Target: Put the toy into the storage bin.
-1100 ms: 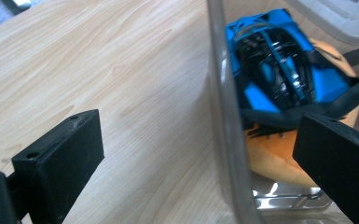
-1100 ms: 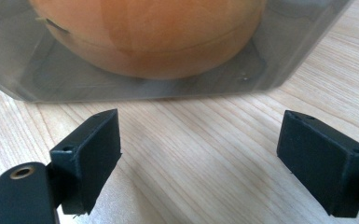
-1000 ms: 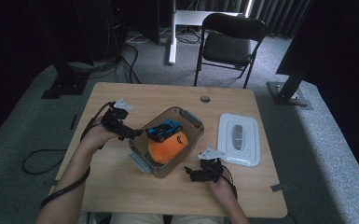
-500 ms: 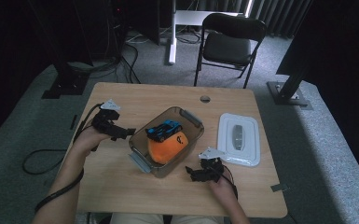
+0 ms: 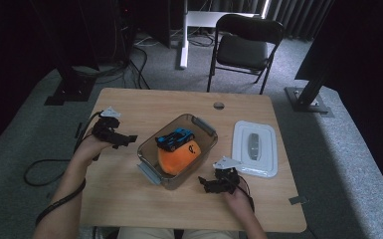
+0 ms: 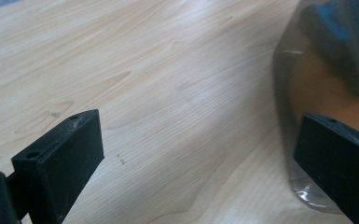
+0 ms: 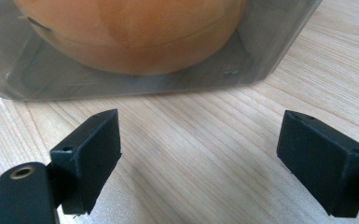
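Note:
A clear plastic bin point(image 5: 148, 172) stands in the middle of the wooden table point(image 5: 129, 107). Inside it lie an orange round plush point(image 5: 176, 158) and a blue toy car point(image 5: 175, 138). My left gripper point(image 5: 129, 138) hovers just left of the bin, open, with nothing between its jaws; the bin's wall point(image 6: 289, 116) shows at the right of the left gripper view. My right gripper point(image 5: 205, 183) rests low at the bin's near right corner, open and empty, facing the plush point(image 7: 135, 32) through the bin's wall point(image 7: 270, 56).
A white lid point(image 5: 254, 148) with a grey handle lies flat to the right of the bin. A small round grommet point(image 5: 219, 105) sits near the table's far edge. A black folding chair point(image 5: 246, 45) stands beyond the table. Cables trail off the left edge.
My left gripper has drawn back to the left, away from the bin's rim. The right gripper has stayed in place.

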The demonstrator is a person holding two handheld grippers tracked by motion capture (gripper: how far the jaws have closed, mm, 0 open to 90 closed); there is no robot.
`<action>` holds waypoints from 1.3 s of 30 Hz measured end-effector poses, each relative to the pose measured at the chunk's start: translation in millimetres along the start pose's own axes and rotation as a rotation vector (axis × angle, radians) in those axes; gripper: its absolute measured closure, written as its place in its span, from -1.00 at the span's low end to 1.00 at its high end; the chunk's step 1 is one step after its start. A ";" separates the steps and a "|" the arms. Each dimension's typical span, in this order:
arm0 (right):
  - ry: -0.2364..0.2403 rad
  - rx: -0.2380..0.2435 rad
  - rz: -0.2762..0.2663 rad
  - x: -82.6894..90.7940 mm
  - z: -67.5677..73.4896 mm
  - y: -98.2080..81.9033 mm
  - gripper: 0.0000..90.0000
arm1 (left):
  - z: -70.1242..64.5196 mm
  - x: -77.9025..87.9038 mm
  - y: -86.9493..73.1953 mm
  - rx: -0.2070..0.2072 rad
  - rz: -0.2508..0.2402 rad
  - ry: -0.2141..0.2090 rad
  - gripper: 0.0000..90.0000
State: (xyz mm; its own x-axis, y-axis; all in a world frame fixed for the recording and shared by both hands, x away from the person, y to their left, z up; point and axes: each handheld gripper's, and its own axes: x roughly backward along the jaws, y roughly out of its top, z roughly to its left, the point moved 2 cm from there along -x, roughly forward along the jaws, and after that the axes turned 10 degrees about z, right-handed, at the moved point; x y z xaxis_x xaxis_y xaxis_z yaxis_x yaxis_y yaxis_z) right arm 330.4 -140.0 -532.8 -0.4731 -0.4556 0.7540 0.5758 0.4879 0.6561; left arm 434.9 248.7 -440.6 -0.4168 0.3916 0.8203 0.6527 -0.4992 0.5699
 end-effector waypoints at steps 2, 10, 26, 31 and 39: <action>-0.001 -0.001 0.001 0.1 -0.3 0.2 -0.71 | 1.3 -5.8 -3.3 0.006 0.001 -0.005 -0.94; -0.010 -0.017 -0.006 3.3 -4.8 1.7 -0.71 | 7.1 -32.5 -14.8 0.034 0.023 0.000 -0.94; -0.007 -0.049 0.006 1.6 -9.7 5.0 -0.70 | -3.3 -65.3 -16.3 0.017 0.036 0.002 -0.95; -0.006 -0.062 0.002 3.4 -10.9 4.5 -0.70 | -12.9 -69.0 -14.7 -0.007 0.032 -0.015 -0.95; -0.015 -0.066 -0.008 8.5 -11.6 3.5 -0.70 | -24.6 -71.4 -16.8 -0.014 0.032 -0.032 -0.94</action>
State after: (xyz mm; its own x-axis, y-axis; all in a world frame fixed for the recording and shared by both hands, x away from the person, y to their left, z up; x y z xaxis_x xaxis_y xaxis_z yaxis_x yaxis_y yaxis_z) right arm 336.2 -150.8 -524.4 -0.4877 -0.4482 0.7492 0.6140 0.4340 0.6593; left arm 438.1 210.1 -507.6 -0.3748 0.4000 0.8364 0.6564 -0.5226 0.5441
